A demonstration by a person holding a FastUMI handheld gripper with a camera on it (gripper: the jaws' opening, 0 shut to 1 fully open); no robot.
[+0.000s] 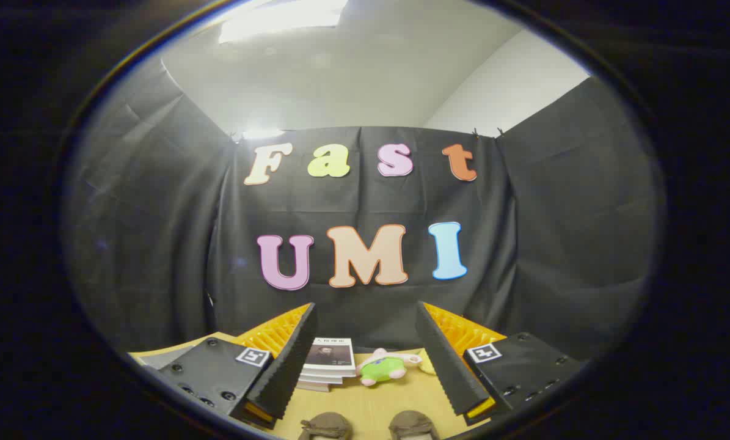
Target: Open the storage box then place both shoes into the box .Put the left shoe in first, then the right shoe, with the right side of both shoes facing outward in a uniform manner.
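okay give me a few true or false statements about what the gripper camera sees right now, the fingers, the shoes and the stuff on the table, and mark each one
1. The gripper has its fingers spread apart with nothing held between them. True.
2. The pair of shoes lies near the fingers, on the table. True.
3. One shoe is clamped between the fingers. False: both shoes rest on the table, untouched.
4. A stack of books sits beyond the fingers, toward the black cloth wall. True.
5. The green plush toy sits on top of the books. False: it lies on the table beside them.
6. The plush toy lies nearer the fingers than the shoes do. False: it lies farther off, beyond the shoes.
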